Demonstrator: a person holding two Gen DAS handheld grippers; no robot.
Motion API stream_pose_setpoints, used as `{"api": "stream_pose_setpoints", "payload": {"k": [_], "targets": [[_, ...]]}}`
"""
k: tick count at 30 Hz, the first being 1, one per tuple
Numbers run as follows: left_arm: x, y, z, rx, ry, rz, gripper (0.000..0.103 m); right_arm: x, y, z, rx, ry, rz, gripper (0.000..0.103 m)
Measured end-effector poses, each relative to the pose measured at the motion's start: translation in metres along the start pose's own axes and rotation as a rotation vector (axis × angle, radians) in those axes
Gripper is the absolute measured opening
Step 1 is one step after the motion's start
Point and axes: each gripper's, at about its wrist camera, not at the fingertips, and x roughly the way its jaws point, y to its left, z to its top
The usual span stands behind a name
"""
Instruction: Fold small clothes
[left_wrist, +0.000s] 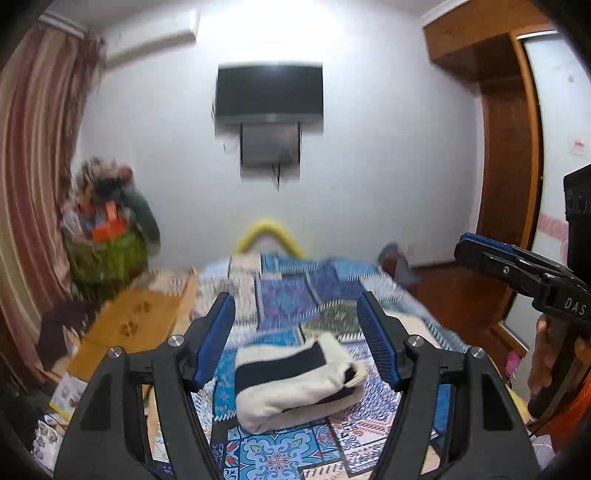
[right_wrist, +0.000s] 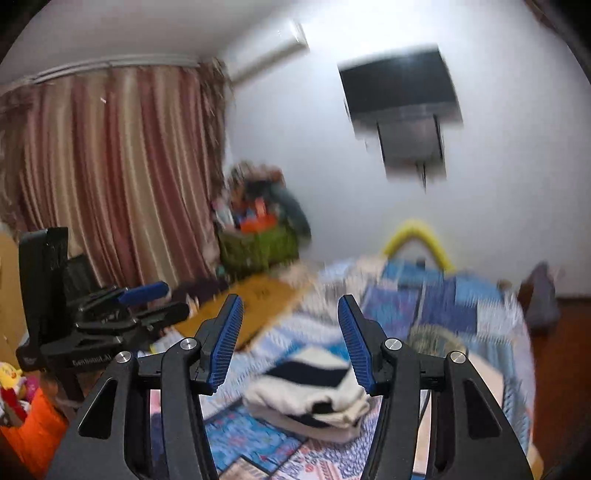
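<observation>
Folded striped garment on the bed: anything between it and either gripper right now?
Nothing visible. The folded garment lies alone on the patterned quilt. The left gripper and right gripper are both open and empty above it, with only bare quilt around.

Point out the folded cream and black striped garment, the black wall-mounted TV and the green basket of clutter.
Folded cream and black striped garment (left_wrist: 295, 384): left wrist view, on its cream top layer.
Black wall-mounted TV (left_wrist: 269, 92): left wrist view, middle of the screen.
Green basket of clutter (right_wrist: 258, 249): right wrist view, on its front wall.
</observation>
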Motion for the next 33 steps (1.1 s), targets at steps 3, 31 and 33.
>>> {"api": "stream_pose_setpoints", "payload": {"k": [3,31,33], "targets": [[-0.037,-0.005,-0.005,-0.022,-0.080,0.020,0.068,-0.026,0.022,-0.003,-0.034,-0.072,-0.025,0.052],[-0.098,-0.016,-0.044,-0.064,-0.152,0.108,0.103,-0.061,0.048,-0.045,-0.006,-0.128,-0.189,0.103],[-0.096,-0.018,-0.044,-0.065,-0.150,0.107,0.103,-0.061,0.048,-0.044,-0.006,-0.126,-0.188,0.103]]}}
